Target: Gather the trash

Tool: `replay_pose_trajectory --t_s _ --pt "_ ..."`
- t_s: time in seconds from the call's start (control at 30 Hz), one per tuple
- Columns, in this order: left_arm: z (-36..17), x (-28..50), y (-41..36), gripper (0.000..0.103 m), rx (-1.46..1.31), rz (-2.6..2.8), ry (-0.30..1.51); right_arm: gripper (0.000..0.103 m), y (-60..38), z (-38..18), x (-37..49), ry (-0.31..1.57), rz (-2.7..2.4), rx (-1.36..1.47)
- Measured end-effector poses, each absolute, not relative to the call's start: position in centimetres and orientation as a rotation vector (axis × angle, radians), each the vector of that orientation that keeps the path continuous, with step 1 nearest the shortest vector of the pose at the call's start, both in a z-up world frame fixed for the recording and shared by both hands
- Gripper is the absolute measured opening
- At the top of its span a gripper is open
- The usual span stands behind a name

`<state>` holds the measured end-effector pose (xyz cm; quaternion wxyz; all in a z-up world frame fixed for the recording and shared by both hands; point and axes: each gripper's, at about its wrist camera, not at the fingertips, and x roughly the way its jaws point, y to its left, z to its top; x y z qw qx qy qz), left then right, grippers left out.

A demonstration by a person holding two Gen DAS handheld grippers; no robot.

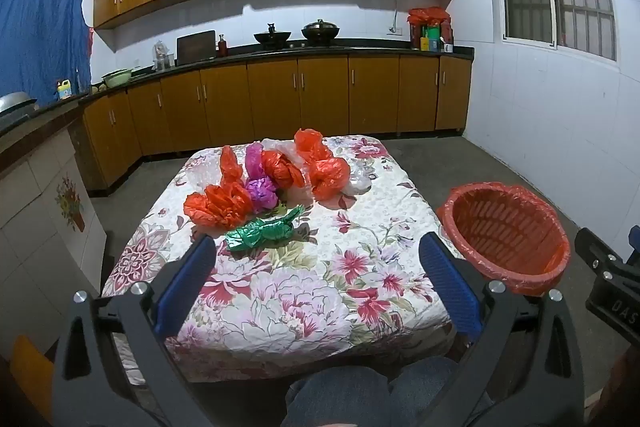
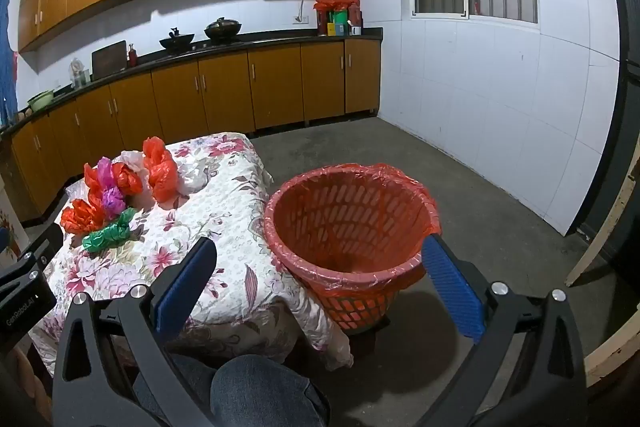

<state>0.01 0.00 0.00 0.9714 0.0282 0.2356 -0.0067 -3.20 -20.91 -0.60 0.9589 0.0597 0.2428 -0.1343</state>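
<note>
Crumpled plastic bags lie in a cluster at the far middle of the floral-cloth table (image 1: 320,291): a green one (image 1: 262,233) nearest, red ones (image 1: 218,205) (image 1: 326,169), and a purple one (image 1: 260,189). They also show in the right wrist view, green (image 2: 108,233) and red (image 2: 160,169). A red mesh bin lined with a red bag (image 1: 506,237) (image 2: 348,227) stands off the table's right edge. My left gripper (image 1: 316,247) is open and empty above the table's near half. My right gripper (image 2: 320,251) is open and empty in front of the bin.
Wooden kitchen cabinets (image 1: 280,99) and a dark countertop with pots run along the back wall. Grey floor (image 2: 460,179) lies right of the bin, bounded by a white tiled wall. The person's knees (image 1: 360,399) are at the table's near edge.
</note>
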Motion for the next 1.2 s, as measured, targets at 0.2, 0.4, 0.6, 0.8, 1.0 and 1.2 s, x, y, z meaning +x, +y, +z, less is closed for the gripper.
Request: replay_pose_trajectory --t_s 0.2,0.4,0.6,0.8,1.0,1.2 --pt "0.01 -0.01 0.01 0.099 0.057 -0.014 0.477 0.101 -20.9 -0.62 -3.18 0.494 -0.272 0.122" --pt "-0.01 0.02 0.0 0.099 0.057 -0.014 0.479 0.101 -20.93 -0.65 -3.17 0.494 -0.272 0.123" --pt "0.01 -0.08 -0.08 0.099 0.06 -0.015 0.479 0.101 -20.94 -0.67 -3.18 0.494 -0.272 0.123" --pt "0.01 0.03 0.02 0.099 0.058 -0.013 0.479 0.101 -20.95 -0.7 -3.17 0.494 -0.272 0.123" --pt "-0.01 0.01 0.0 0.099 0.058 -0.014 0.48 0.101 -20.95 -0.71 -3.17 0.495 -0.272 0.123" --pt "0.0 -0.03 0.05 0.099 0.058 -0.014 0.48 0.101 -20.94 -0.72 -3.17 0.495 -0.272 0.123"
